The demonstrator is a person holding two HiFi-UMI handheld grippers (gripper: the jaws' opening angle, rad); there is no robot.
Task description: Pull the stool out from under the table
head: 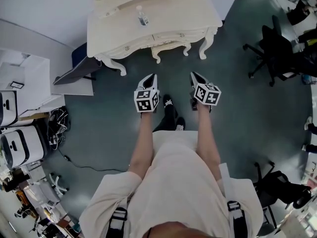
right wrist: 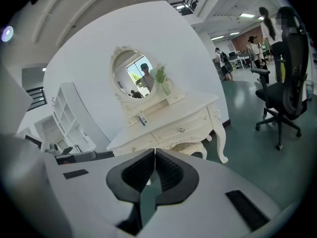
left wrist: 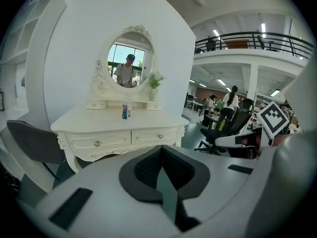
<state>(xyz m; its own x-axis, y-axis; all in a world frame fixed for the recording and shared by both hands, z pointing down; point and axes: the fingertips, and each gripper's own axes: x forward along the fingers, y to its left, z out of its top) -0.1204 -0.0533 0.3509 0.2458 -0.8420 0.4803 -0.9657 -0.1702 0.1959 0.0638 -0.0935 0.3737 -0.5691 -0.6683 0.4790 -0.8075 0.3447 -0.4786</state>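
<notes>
A cream stool [head: 171,47] stands tucked under the cream dressing table [head: 190,15], only its carved front and legs showing. The right gripper view shows the stool [right wrist: 190,148] between the table's [right wrist: 171,114] legs. Both grippers hang in the air over the green floor, short of the table and apart from it. My left gripper [head: 151,77] is shut with nothing in it, and its pads meet in its own view [left wrist: 161,148]. My right gripper [head: 194,75] is shut and empty too [right wrist: 154,152]. In the left gripper view the stool is hidden behind the gripper body.
A small bottle [head: 142,17] stands on the table top below an oval mirror [left wrist: 130,59]. A grey chair [head: 74,73] and white shelving [head: 29,83] sit left of the table. Black office chairs [head: 270,46] stand at the right, another [head: 277,187] behind me.
</notes>
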